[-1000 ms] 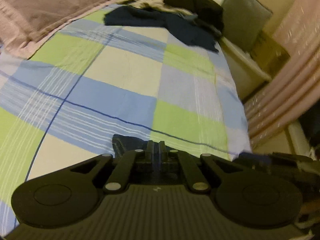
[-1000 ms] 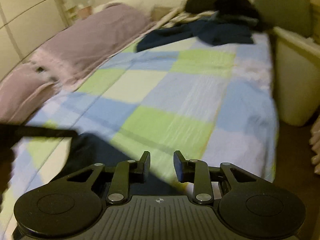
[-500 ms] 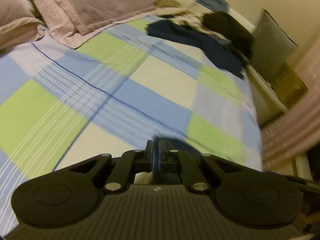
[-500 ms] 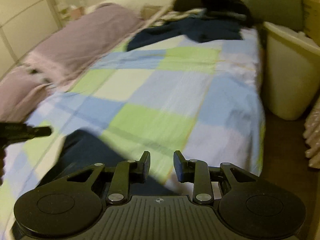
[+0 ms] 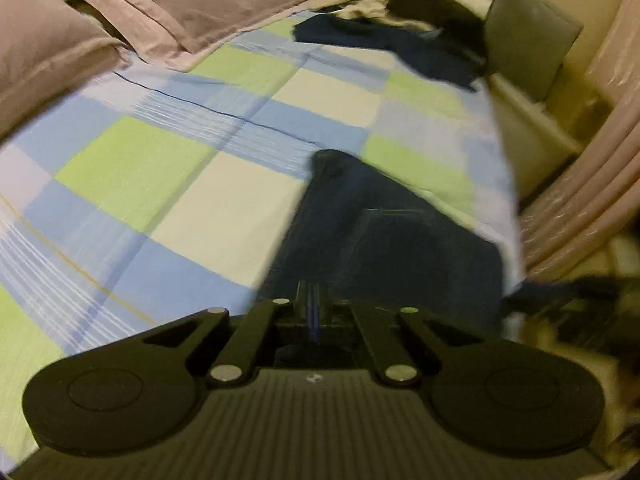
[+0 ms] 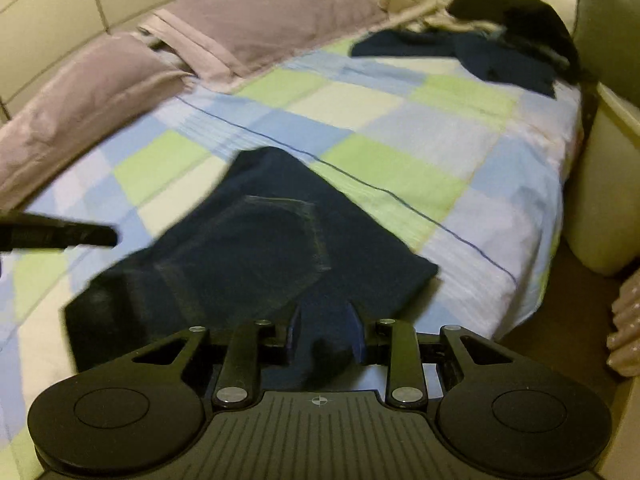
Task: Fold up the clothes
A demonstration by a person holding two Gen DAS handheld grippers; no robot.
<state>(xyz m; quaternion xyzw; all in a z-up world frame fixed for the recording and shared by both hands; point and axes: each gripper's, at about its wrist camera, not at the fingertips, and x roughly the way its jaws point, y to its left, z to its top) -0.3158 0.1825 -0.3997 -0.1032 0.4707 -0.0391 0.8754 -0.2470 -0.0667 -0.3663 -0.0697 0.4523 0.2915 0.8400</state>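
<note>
My left gripper [image 5: 313, 307] has its fingers pressed together, pinching the near edge of the dark blue jeans [image 5: 384, 236]. My right gripper [image 6: 325, 336] has its fingers spread apart, with a fold of the jeans [image 6: 256, 248] bunched between them; I cannot tell if they grip it. Half a second ago only a small dark patch showed past the left fingers; now the jeans are spread ahead of both grippers, 1 back pocket [image 6: 280, 236] facing up. They lie on the near right part of the checked bed sheet [image 6: 400, 128], running from the fingers toward the middle of the bed. More dark clothes [image 6: 500, 40] lie heaped at the far right, well apart, and 2 mauve pillows [image 6: 256, 20] lie along the far left.
</note>
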